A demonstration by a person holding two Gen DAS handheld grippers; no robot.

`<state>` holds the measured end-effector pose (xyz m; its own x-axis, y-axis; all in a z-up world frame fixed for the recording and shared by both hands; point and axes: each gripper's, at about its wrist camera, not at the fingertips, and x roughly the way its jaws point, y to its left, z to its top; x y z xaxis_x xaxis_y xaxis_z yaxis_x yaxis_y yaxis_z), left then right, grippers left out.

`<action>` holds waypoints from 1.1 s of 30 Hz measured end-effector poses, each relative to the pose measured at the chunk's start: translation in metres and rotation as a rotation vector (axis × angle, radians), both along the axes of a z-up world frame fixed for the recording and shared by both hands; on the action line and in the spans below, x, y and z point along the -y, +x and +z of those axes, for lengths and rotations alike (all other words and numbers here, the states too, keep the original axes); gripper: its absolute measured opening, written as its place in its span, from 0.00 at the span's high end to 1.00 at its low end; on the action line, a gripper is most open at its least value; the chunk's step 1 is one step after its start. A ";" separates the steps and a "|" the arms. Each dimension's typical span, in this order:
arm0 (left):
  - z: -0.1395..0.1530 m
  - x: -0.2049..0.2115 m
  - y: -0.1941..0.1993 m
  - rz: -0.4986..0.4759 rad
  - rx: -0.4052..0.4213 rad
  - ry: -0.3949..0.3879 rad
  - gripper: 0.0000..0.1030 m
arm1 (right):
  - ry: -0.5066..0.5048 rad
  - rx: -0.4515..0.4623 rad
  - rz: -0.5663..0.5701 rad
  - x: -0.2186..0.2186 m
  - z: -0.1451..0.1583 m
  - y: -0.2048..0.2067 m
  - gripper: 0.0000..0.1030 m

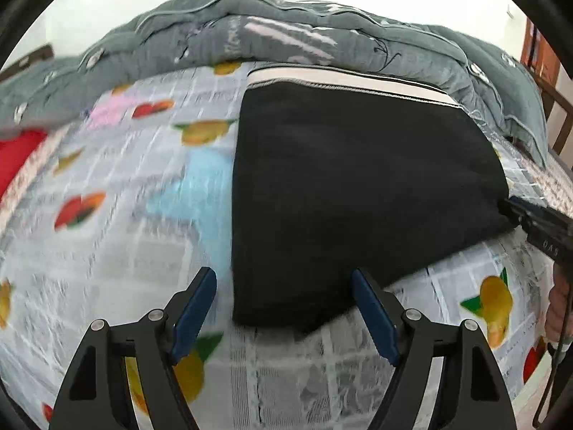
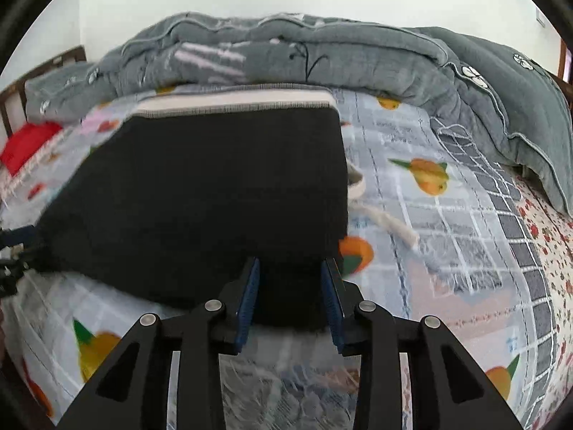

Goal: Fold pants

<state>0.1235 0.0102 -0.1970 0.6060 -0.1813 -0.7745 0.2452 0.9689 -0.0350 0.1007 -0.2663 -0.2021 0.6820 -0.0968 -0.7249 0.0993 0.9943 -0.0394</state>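
Basically soft, limp black knit pants (image 1: pixel 358 179) mid-frame: grab near corners; left gripper (image 1: pixel 284 308) spread wide, right gripper (image 2: pixel 290 297) apparently parted around the hem.

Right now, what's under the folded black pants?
The black pants lie flat on the fruit-print bedsheet, which shows around their near and side edges. A white cord pokes out from the side. Whatever else lies beneath the fabric is covered.
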 end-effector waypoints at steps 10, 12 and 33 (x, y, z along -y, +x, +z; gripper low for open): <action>0.000 -0.013 -0.019 0.090 0.033 0.078 0.26 | 0.066 -0.011 -0.068 0.030 0.002 -0.031 0.67; 0.002 -0.018 -0.011 0.150 0.026 0.061 0.27 | 0.072 -0.021 -0.079 0.030 -0.001 -0.034 0.67; 0.123 0.004 -0.113 0.091 0.228 -0.078 0.27 | 0.052 0.110 -0.164 0.017 0.120 -0.119 0.18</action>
<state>0.0109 0.0060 -0.0744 0.7800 -0.1716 -0.6018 0.1672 0.9839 -0.0639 -0.0184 -0.2834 -0.0824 0.7356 -0.1780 -0.6536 0.2613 0.9647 0.0313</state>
